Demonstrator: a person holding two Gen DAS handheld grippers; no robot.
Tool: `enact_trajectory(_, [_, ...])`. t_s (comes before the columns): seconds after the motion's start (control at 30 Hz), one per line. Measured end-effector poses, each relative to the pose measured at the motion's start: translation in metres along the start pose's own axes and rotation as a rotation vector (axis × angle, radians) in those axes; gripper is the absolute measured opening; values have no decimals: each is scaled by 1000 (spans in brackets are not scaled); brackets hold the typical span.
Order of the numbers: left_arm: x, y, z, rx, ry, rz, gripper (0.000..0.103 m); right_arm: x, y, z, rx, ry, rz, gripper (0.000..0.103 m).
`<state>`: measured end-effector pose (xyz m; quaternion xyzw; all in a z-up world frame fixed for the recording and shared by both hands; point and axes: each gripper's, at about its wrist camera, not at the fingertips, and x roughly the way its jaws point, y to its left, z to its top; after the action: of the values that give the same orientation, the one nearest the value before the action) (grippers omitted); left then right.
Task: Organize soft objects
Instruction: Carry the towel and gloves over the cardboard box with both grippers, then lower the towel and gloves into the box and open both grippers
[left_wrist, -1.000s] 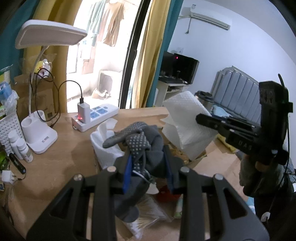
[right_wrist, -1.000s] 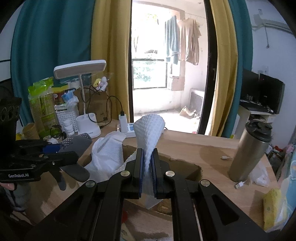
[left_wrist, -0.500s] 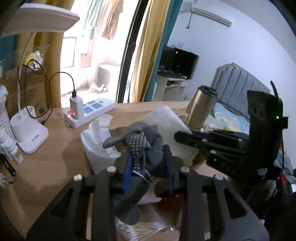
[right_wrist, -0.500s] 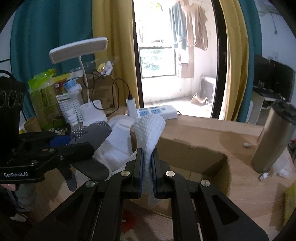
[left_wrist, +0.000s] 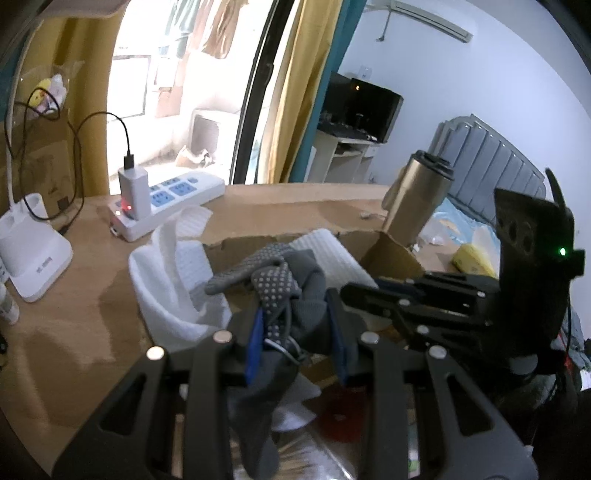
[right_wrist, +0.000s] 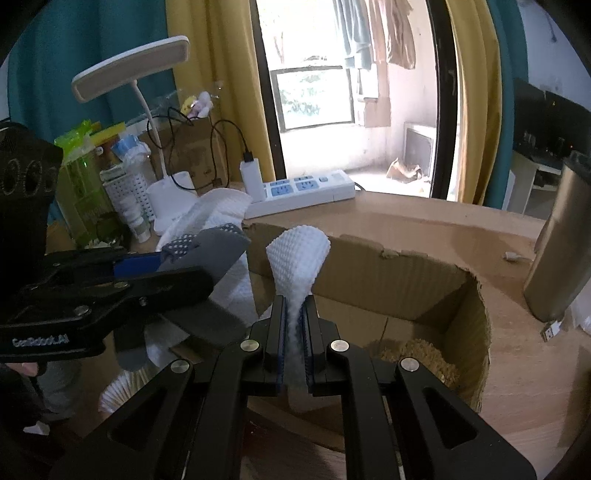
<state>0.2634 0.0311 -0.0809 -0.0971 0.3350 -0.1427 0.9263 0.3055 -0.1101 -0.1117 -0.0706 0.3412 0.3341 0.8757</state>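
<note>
My left gripper (left_wrist: 295, 332) is shut on a grey glove with white dots (left_wrist: 291, 295), held above the near edge of an open cardboard box (left_wrist: 391, 251). My right gripper (right_wrist: 294, 325) is shut on a white waffle cloth (right_wrist: 299, 254), held over the inside of the same box (right_wrist: 369, 280). In the right wrist view the left gripper (right_wrist: 110, 288) holds the glove (right_wrist: 218, 251) at the box's left side. In the left wrist view the right gripper (left_wrist: 424, 299) shows at right with the cloth (left_wrist: 332, 258). A second white cloth (left_wrist: 173, 273) hangs over the box's left edge.
A white power strip (right_wrist: 299, 192) with a charger, a white desk lamp (right_wrist: 147, 110) and bottles stand behind on the wooden table. A steel tumbler (right_wrist: 561, 236) stands right of the box. A yellow sponge (left_wrist: 472, 258) lies far right. Brown filling (right_wrist: 417, 354) lies in the box.
Both grippers have moved down and forward toward the box with their loads. The white cloth now hangs over the box's inside instead of above it.
</note>
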Motion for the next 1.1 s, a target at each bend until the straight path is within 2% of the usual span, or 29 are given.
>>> enact_trajectory(0.17, [13,4,3,-27,4,7,33,4,-5,-1,15,18,0,11])
enact_trajectory(0.23, [22,6,2,-29,28,21,34,3,-5,0,12,17,-7,19])
enact_trajectory(0.3, [30,8,2,-24,55,39,36,2,-6,0,11,19,-17,41])
enact_trajectory(0.33, [35,8,1,-24,72,48,40,1,-6,-1,15,20,-19,43])
enact_trajectory(0.37, [38,9,0,-25,81,47,53,1,-8,-1,18,21,-19,45])
enact_trajectory(0.43, [38,11,-1,-38,77,34,65,-2,-9,-1,21,17,-30,45])
enact_trajectory(0.47, [37,11,-1,-45,68,25,67,-3,-10,-1,22,15,-33,45])
enact_trajectory(0.7, [15,10,3,-60,37,17,70,-16,-12,0,32,-9,-60,45])
enact_trajectory(1.1, [-34,13,-4,-61,-14,51,73,-51,1,1,20,-52,-97,46])
